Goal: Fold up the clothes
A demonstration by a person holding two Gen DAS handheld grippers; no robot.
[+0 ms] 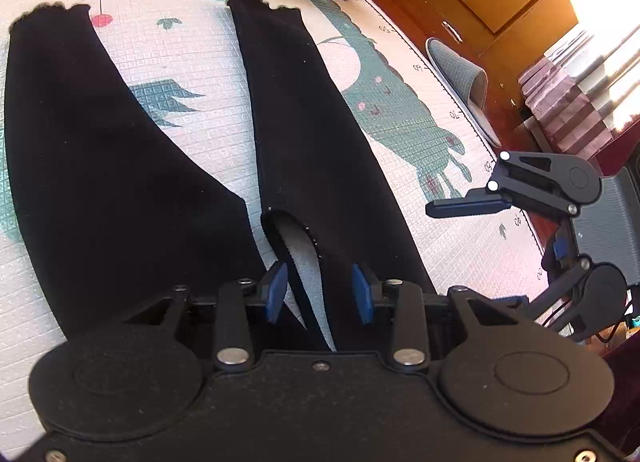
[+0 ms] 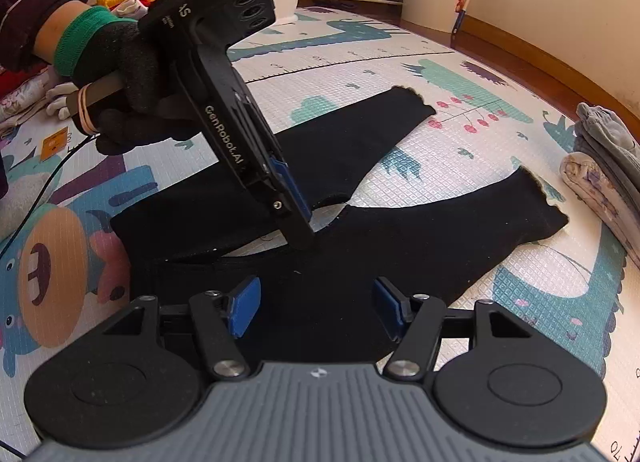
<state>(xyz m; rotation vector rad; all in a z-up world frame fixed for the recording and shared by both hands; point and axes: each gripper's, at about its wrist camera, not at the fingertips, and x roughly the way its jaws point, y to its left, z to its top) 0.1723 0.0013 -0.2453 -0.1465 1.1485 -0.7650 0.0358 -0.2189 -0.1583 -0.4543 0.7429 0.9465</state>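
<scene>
- Both grippers gaped, clasping nothing: left gripper (image 1: 320,294) straddled the waistband of black pants (image 1: 120,165) spread on the play mat (image 1: 200,61).
- Only the right view showed a gloved hand (image 2: 120,73) at 10 o'clock; right gripper (image 2: 316,310) hovered over the waist.

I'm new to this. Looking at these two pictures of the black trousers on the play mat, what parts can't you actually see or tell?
- Waistband of the black trousers: left wrist view, hidden behind the left gripper body.
- Same waistband, right wrist view: covered by the right gripper; black on black.
- Folded pile: cut off by the frame edge in both views.
- Slipper beside the mat: its partner is not in view.
- Person: only a gloved hand shows.
</scene>
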